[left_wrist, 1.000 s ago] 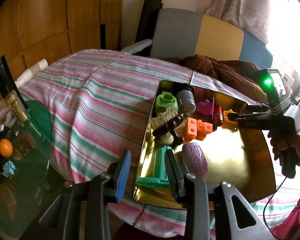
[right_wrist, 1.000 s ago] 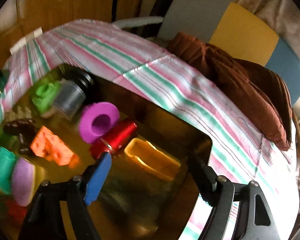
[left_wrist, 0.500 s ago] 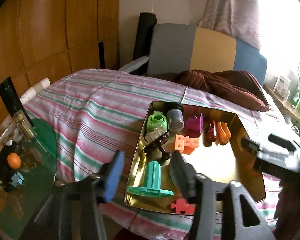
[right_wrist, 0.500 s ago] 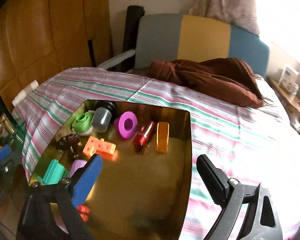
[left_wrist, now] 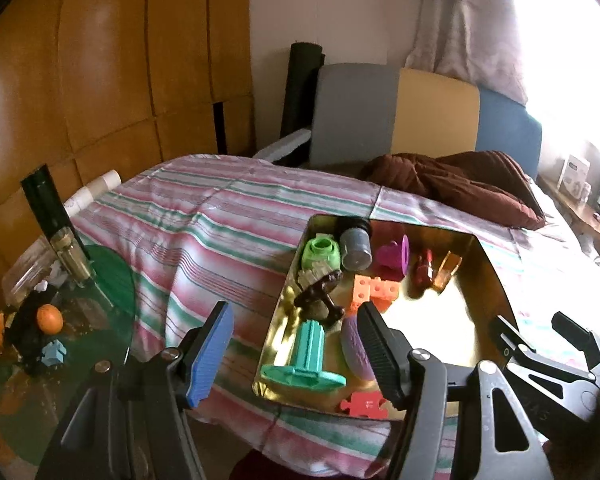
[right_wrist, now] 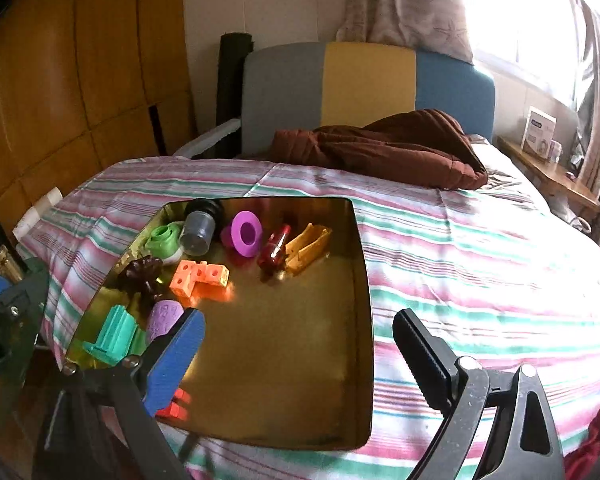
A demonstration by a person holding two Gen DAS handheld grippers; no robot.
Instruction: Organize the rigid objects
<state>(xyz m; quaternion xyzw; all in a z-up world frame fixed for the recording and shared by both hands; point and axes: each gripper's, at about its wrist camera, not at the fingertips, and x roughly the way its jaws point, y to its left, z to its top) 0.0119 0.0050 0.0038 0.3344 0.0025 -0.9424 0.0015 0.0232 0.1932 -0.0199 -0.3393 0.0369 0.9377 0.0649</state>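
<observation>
Both empty, the left gripper (left_wrist: 296,344) with jaws opening and the right gripper (right_wrist: 296,344) wide, a careless reach ahead could scatter toys crowding the gold tray (right_wrist: 284,360)

The tray (right_wrist: 360,320) is gold metal, polished to a mirror gloss that reflects the smooth, matt plastic pieces (right_wrist: 200,278) lying in it. Under it, the bed's striped sheet (right_wrist: 460,264) is soft woven cloth, slightly creased, and the brown pillow (right_wrist: 380,152) looks matt fabric. The wall panels (left_wrist: 100,80) are glossy varnished wood.
</observation>
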